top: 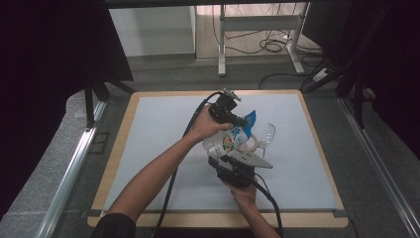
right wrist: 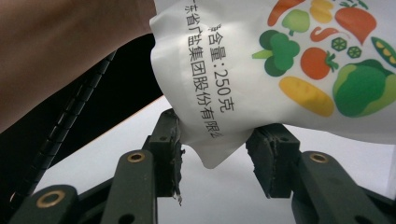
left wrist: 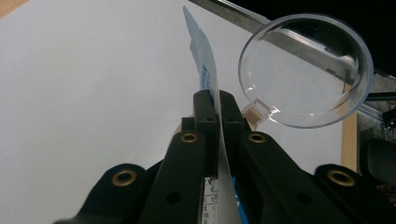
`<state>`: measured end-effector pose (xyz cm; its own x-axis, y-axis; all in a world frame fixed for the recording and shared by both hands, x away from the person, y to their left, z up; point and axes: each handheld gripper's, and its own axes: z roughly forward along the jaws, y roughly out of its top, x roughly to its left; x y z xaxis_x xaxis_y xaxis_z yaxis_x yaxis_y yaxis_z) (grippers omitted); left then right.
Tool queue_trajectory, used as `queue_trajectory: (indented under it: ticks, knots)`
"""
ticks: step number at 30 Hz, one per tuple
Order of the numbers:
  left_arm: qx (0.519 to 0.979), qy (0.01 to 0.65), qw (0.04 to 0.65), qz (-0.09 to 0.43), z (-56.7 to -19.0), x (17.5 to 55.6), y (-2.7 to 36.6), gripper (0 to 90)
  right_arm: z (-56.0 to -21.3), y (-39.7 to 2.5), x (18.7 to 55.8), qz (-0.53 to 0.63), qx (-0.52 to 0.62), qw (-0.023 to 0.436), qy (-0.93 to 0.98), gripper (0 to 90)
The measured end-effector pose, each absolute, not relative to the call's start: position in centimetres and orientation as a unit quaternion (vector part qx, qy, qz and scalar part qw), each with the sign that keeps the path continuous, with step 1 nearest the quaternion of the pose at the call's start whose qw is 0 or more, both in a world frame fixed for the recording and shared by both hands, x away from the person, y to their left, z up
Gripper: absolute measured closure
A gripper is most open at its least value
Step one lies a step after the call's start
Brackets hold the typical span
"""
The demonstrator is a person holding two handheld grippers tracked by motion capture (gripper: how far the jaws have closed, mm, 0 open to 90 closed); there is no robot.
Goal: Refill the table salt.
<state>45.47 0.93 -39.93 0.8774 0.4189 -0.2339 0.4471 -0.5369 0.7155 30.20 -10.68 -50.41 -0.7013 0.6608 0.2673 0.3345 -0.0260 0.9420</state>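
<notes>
At the middle of the counter (top: 148, 148), a white bag (top: 233, 141) printed with vegetables is held up between the two tongs. The left tongs (left wrist: 218, 100) are clamped tight on the bag's thin blue-and-white upper edge (left wrist: 205, 70), the sheet pinched edge-on between the jaws. The right tongs (right wrist: 215, 144) sit at 6 o'clock of the bag in the high view; their jaws stand apart, with the bag's lower corner (right wrist: 212, 149) hanging between them, touching the left jaw and clear of the other. A clear plastic glass (top: 266, 134) lies tilted just beside the bag at its 3 o'clock; from the left tongs its round bowl (left wrist: 306, 70) shows at 1 o'clock.
</notes>
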Motion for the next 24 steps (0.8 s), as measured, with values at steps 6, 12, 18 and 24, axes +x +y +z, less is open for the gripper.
queue_trajectory:
  ticks: [6,12,18,24]
  knots:
    - [0.877,0.247,0.413,-0.017,-39.91,45.53,0.94,90.0,-50.42,-10.70,30.29,0.618,0.362,0.132,0.685,57.2]
    - [0.876,0.247,0.414,-0.020,-40.02,45.61,0.92,90.0,-50.45,-10.76,30.31,0.617,0.363,0.131,0.686,57.2]
    - [0.876,0.247,0.413,-0.018,-39.96,45.52,0.92,90.0,-50.38,-10.80,30.30,0.617,0.362,0.130,0.687,57.2]
    - [0.877,0.247,0.412,-0.019,-40.03,45.47,0.85,90.0,-50.43,-10.91,30.29,0.615,0.359,0.129,0.690,57.2]
